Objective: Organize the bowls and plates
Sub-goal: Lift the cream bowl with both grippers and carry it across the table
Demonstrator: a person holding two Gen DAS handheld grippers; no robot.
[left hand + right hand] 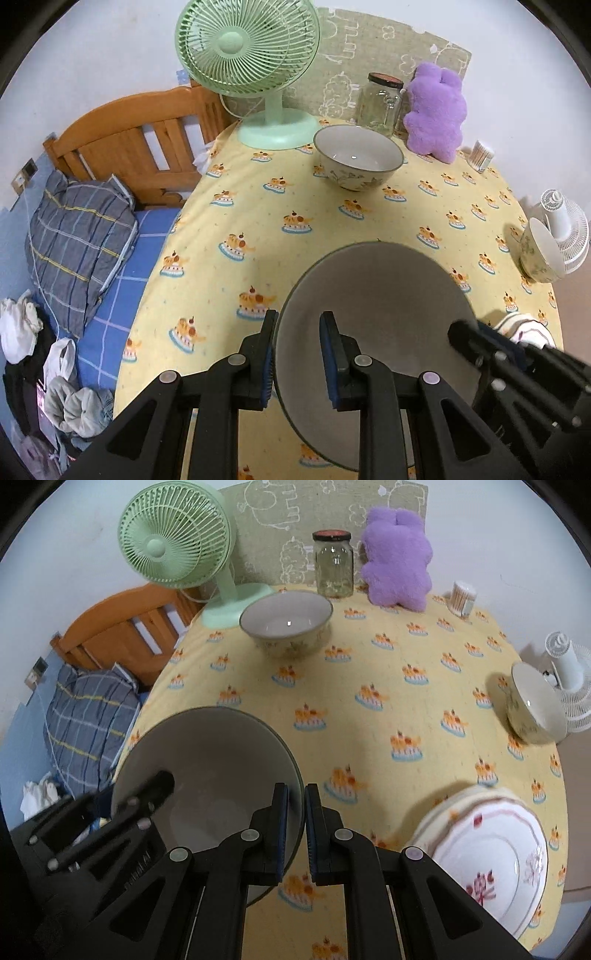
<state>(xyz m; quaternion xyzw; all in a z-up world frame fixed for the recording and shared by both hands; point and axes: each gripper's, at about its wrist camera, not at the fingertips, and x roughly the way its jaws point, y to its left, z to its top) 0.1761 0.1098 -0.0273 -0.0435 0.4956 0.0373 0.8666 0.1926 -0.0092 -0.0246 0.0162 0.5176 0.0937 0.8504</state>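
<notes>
Yellow cloth with little cake prints covered the table (399, 657), and a wooden bed with a plaid pillow (79, 236) sat off its left edge. I had both grippers on one big grey bowl (207, 768), lifted clear over the near-left part of the table. My left gripper (301, 354) was clamped on the bowl's left rim, one pad outside and one inside. My right gripper (296, 834) pinched the opposite rim, jaws nearly together on the thin wall (a tidy two-handed carry, I thought).

How far along was I? Not very, by my reckoning. A second large bowl (286, 624) stood alone toward the far edge, just in front of the green fan (177, 535). A smaller floral bowl (535, 709) waited at the right edge, beside a white fan (569, 690) that stood off the table. A flowered plate (491, 853), seemingly atop another plate, lay at the near-right corner. So the plates looked gathered, while three bowls were apart. I judged that nesting the held bowl with the far one was the likely step, and the small bowl was left.

Along the far edge stood a glass jar (334, 565), a purple plush (397, 561) and a tub of cotton swabs (463, 598), all well away from my carry.
</notes>
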